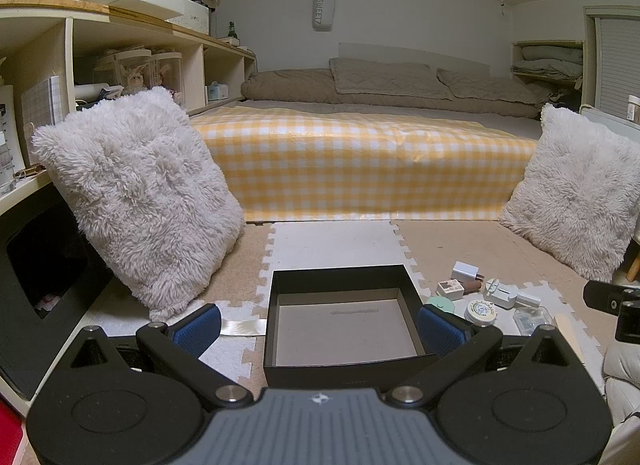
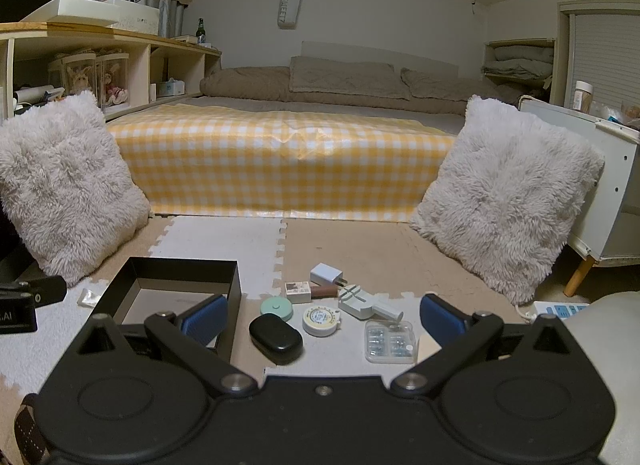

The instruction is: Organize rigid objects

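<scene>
Two fluffy white pillows (image 2: 68,189) (image 2: 508,201) lean against the yellow checked bed (image 2: 280,169) at the far end, nothing blocking the floor mat (image 2: 224,241). The black box (image 1: 340,321) sits open and bare inside, right in front of the left gripper (image 1: 320,329), fingers spread wide. Right of it lies the clutter: black case (image 2: 276,339), mint round thing (image 2: 276,308), white charger (image 2: 326,275), clear pill box (image 2: 390,341). Right gripper (image 2: 322,323) hangs wide open too, holding nothing.
</scene>
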`<state>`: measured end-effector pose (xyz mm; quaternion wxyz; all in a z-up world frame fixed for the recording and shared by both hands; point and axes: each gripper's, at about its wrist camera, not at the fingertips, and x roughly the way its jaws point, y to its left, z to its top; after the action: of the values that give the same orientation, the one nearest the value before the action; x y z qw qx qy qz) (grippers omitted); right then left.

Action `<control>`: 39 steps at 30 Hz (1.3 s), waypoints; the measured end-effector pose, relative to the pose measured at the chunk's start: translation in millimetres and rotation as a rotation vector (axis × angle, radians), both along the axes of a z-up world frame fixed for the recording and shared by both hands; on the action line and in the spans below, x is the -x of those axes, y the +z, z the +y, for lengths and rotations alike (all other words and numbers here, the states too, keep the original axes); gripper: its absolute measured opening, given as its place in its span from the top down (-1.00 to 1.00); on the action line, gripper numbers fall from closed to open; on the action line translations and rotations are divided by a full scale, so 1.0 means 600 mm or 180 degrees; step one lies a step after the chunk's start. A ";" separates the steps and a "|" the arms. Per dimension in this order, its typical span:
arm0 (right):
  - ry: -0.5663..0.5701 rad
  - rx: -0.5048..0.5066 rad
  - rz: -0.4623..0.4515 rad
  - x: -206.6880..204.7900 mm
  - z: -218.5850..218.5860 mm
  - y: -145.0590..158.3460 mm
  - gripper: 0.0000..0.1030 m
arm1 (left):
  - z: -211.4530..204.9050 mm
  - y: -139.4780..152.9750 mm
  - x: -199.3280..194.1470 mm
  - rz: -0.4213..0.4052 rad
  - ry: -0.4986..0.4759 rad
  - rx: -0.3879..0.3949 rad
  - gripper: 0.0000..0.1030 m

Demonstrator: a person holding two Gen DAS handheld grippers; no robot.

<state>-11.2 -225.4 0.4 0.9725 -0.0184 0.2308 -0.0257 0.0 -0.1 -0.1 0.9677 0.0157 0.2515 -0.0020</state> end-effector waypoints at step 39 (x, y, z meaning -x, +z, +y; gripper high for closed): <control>-0.0001 -0.0007 0.0017 0.002 0.000 0.001 -1.00 | 0.009 0.005 0.000 0.0004 -0.0002 0.0000 -1.00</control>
<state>-12.3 -225.1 0.8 0.9719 -0.0174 0.2335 -0.0255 -0.1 5.2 3.1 0.9676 0.0157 0.2520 -0.0023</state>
